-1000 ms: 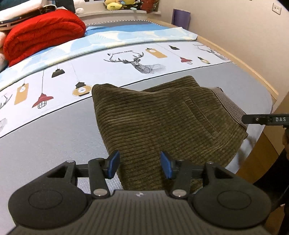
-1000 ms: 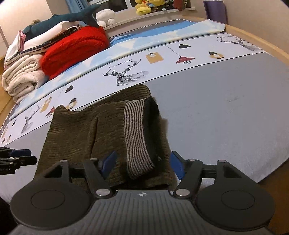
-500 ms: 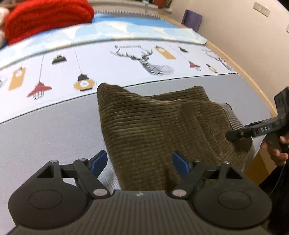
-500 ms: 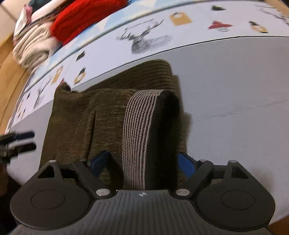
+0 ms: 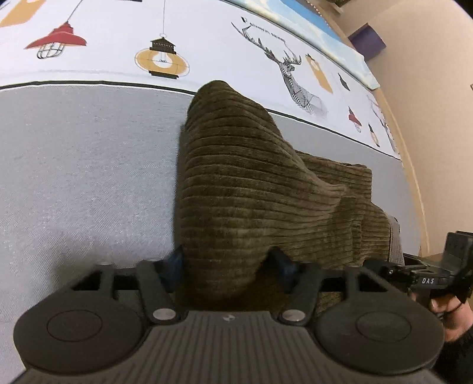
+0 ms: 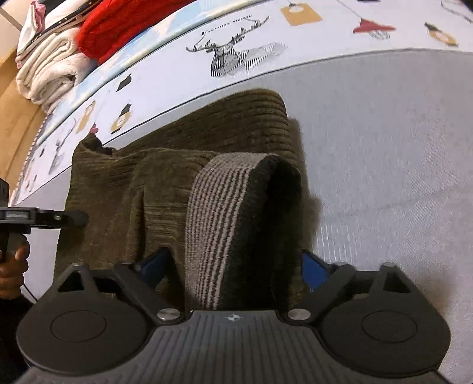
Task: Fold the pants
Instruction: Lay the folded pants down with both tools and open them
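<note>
Olive corduroy pants lie folded on the grey part of the bed. My left gripper is open, its blue pads on either side of the near folded edge of the pants. The right wrist view shows the pants with the striped waistband bulging up. My right gripper is open and straddles the waistband end. The right gripper also shows at the right edge of the left wrist view.
The bed has a grey sheet and a white band printed with lamps and deer. A red blanket and folded cream towels lie at the far left. A beige wall borders the bed.
Both grippers have moved down and forward onto the pants, so each now straddles an end of the folded cloth. Both stayed open.
</note>
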### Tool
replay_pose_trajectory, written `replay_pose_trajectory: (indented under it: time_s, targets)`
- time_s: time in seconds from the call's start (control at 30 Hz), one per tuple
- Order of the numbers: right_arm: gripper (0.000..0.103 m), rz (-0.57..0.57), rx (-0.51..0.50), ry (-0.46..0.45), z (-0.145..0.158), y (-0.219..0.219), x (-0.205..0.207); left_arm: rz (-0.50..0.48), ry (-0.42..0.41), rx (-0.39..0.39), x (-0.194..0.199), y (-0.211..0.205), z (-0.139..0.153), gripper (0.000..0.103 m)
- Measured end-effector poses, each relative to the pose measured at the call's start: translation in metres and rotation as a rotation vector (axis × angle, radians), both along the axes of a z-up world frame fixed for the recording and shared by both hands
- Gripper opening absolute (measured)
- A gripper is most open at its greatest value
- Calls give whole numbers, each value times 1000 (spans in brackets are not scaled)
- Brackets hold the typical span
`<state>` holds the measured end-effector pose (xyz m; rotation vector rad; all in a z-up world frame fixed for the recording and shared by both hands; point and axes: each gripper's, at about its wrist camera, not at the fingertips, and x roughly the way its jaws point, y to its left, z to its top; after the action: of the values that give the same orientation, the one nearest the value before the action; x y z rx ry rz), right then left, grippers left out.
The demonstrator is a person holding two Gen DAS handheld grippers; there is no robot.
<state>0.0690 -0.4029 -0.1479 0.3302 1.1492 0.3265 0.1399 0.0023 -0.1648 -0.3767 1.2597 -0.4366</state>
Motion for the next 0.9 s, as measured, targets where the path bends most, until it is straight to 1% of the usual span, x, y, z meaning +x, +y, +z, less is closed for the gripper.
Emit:
replay_pose_trajectory:
  time_s: [0.03, 0.07, 0.1, 0.13, 0.2, 0.3, 0.37, 0.43, 0.53, 0.6, 0.63, 0.67, 0.7, 0.73, 0.77, 0.8, 0.83, 0.87, 0.9]
  targets:
    - [79, -4, -14, -7, 4, 3, 0, -12, -10, 6, 0, -1, 2, 53]
    - [70, -8, -25, -14, 9, 5, -1, -34, -29, 15, -2, -3, 6, 42]
    - [65, -13, -37, -24, 15, 7, -3, -52, -54, 18, -6, -4, 12, 38]
    - [59, -18, -42, -38, 21, 8, -4, -67, -83, 24, -9, -4, 19, 35]
    - [51, -29, -28, -78, 34, 10, -5, -82, -142, 44, -13, -3, 33, 33]
    - [48, -22, 25, -153, 52, 20, 1, -29, -232, 58, -12, 16, 57, 32]
    - [46, -5, 67, -209, 63, 34, 10, 11, -312, 92, -7, 34, 74, 32]
    - [46, 21, 84, -268, 72, 53, 25, 67, -373, 109, 0, 56, 89, 32]
    - [46, 53, 118, -368, 89, 85, 44, 157, -425, 117, 9, 89, 102, 32]
    - [48, 70, 146, -396, 93, 104, 59, 205, -431, 121, 17, 109, 105, 37]
    - [49, 74, 149, -397, 90, 111, 67, 241, -419, 133, 22, 120, 102, 45]
    - [55, 70, 139, -374, 84, 120, 79, 292, -409, 160, 26, 129, 100, 46]
    - [64, 60, 118, -328, 75, 127, 93, 347, -403, 196, 28, 138, 98, 46]
    - [68, 47, 77, -278, 64, 134, 107, 394, -389, 233, 29, 147, 95, 46]
    - [67, 41, 17, -235, 53, 141, 117, 407, -371, 240, 29, 152, 94, 46]
    - [63, 25, -82, -209, 43, 147, 123, 400, -354, 222, 27, 155, 93, 46]
    - [64, 4, -143, -213, 39, 151, 125, 366, -344, 191, 23, 155, 93, 45]
    - [65, -18, -135, -228, 42, 148, 125, 323, -345, 184, 21, 152, 95, 45]
    - [64, -27, -106, -223, 47, 146, 126, 272, -354, 199, 20, 146, 96, 45]
